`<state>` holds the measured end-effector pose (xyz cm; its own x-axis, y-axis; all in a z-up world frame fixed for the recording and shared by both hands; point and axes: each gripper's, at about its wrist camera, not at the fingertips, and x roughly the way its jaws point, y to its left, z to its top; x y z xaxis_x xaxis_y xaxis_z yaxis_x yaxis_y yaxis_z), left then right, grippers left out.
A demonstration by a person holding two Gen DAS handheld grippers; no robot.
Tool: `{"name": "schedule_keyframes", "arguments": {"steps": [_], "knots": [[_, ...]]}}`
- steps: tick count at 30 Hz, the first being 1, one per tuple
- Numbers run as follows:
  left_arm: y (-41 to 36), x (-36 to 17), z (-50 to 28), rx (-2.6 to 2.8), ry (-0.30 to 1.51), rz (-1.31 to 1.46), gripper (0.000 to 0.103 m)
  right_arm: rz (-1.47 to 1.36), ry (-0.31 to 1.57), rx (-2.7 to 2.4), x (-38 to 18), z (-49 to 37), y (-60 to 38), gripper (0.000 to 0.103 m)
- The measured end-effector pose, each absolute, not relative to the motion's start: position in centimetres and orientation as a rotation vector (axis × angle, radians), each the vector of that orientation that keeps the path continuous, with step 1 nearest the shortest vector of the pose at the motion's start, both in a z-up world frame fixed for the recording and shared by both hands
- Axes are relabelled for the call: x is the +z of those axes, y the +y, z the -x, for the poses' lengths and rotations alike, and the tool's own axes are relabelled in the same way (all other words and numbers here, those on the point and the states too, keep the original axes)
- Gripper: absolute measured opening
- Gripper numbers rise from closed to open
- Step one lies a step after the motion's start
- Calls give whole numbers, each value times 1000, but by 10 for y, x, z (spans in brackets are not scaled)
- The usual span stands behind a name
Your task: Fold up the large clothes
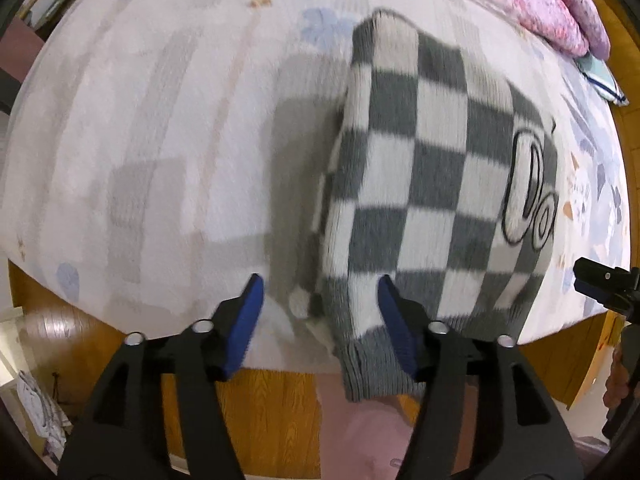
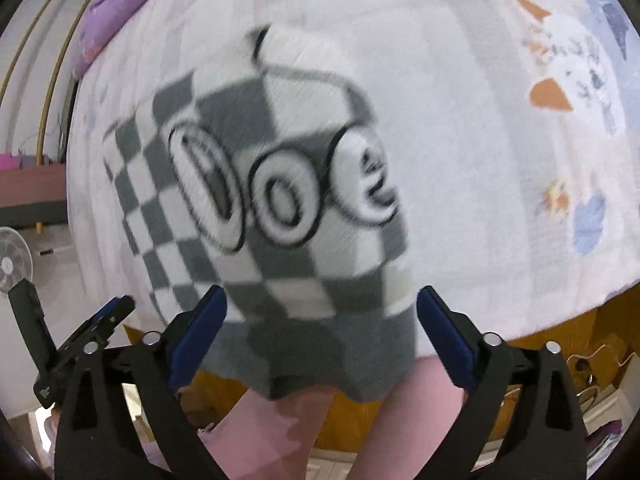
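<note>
Left gripper: jaws spread, blue pads clear of the knit. The ribbed hem corner of the checkered sweater sits between them but nothing is pinched, so this reads as a let-go over the bed's near edge.

Right gripper: jaws very wide, nothing pressed. The grey hem band hangs between the pads and droops over the edge, which fits cloth set down, not carried.

Sweater: grey-and-white check, black-outlined bubble lettering across the front. It lies on the bed sheet as a narrow folded panel, long axis running away from the person, hem at the near edge and overhanging a little. Left side shows a doubled thickness, likely a sleeve or side tucked under. Judgement: lengthwise fold laid, cross fold not yet done. The hem sits nearest both hands because that is the end to carry up toward the neck.

Below the hem: wooden bed frame and pink clothing on the person's legs.

Farther: sheet is pale with faded floral print. At the far side, a pink floral quilt, bunched and well apart from the sweater.
</note>
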<state>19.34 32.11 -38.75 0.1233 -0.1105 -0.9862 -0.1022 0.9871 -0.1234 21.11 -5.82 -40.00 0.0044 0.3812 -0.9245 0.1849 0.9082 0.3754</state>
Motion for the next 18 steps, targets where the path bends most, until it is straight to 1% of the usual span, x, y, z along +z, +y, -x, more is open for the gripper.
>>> {"name": "schedule_keyframes", "arguments": {"steps": [3, 7, 9, 14, 17, 18], "knots": [[317, -386, -204, -42, 1438, 200, 75, -480, 1560, 188, -399, -227, -70, 95], [313, -398, -221, -84, 1453, 214, 76, -490, 1552, 291, -409, -252, -73, 95], [314, -403, -225, -104, 1463, 222, 79, -448, 1562, 353, -421, -265, -68, 95], [317, -438, -254, -167, 1490, 293, 82, -344, 1572, 391, -455, -285, -63, 95], [316, -457, -275, -238, 1488, 334, 86, -432, 1584, 502, -479, -300, -62, 96], [316, -464, -282, -266, 1484, 348, 90, -463, 1583, 541, -485, -303, -64, 96]]}}
